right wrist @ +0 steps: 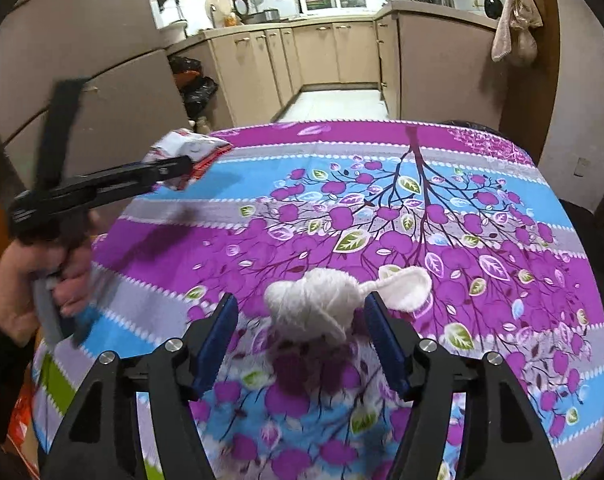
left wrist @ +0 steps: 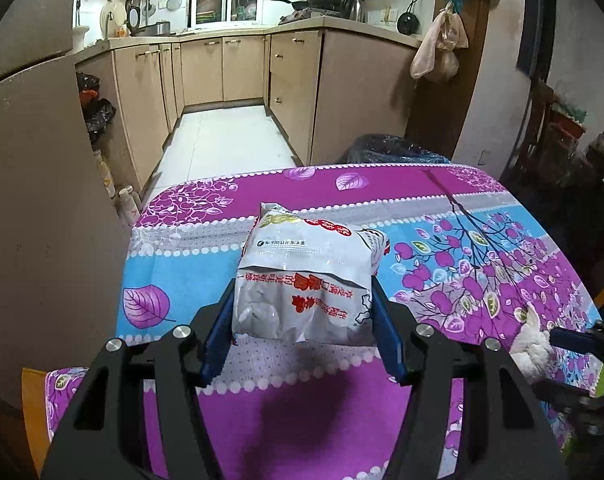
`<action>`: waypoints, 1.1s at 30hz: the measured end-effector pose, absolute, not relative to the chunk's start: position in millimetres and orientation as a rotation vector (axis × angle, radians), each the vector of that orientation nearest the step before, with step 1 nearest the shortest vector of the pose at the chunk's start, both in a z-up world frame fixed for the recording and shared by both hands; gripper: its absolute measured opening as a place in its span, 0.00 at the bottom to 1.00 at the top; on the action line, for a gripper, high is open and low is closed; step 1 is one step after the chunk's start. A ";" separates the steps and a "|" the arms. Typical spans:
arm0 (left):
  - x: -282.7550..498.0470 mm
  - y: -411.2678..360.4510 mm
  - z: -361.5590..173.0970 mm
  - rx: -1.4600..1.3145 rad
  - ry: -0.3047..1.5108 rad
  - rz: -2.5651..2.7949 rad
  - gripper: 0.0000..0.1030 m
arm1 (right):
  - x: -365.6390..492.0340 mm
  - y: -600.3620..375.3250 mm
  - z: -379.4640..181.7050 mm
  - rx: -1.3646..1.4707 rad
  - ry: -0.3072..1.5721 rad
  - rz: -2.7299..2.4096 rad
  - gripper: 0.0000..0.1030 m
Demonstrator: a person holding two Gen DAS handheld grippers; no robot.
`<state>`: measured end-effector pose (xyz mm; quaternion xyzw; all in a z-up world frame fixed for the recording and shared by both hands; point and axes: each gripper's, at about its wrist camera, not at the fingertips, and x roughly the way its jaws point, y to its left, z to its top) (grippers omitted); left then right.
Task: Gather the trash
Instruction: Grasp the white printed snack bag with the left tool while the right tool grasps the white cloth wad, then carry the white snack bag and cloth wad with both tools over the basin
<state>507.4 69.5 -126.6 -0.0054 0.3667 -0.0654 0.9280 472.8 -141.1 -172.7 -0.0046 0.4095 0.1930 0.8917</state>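
Two grippers over the floral table [left wrist: 482, 200].
Left gripper [left wrist: 302, 316] clamped on white snack packet [left wrist: 306, 276]; right gripper [right wrist: 300, 322] half-spread around white fluffy wad [right wrist: 314, 300], pads apart from it.

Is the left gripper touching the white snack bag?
Touching: in the left wrist view, both blue pads of the left gripper press the sides of the white snack bag.

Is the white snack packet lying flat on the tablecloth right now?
No, the snack packet is clamped between the left tongs and hangs above the tablecloth.
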 end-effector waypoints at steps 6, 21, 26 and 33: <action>500.5 69.7 -127.4 -0.030 0.751 -0.130 0.56 | 480.5 -133.1 -191.9 -0.038 0.878 0.343 0.50; 390.4 60.4 -69.3 -0.038 0.566 -0.015 0.56 | 389.7 -157.3 -123.1 -0.027 0.557 0.282 0.36; 338.1 38.2 -46.3 -0.046 0.486 -0.019 0.57 | 338.0 -167.7 -81.4 -0.010 0.438 0.284 0.36; 294.1 12.7 -28.8 -0.064 0.454 -0.040 0.57 | 278.8 -174.1 -48.5 -0.012 0.351 0.295 0.36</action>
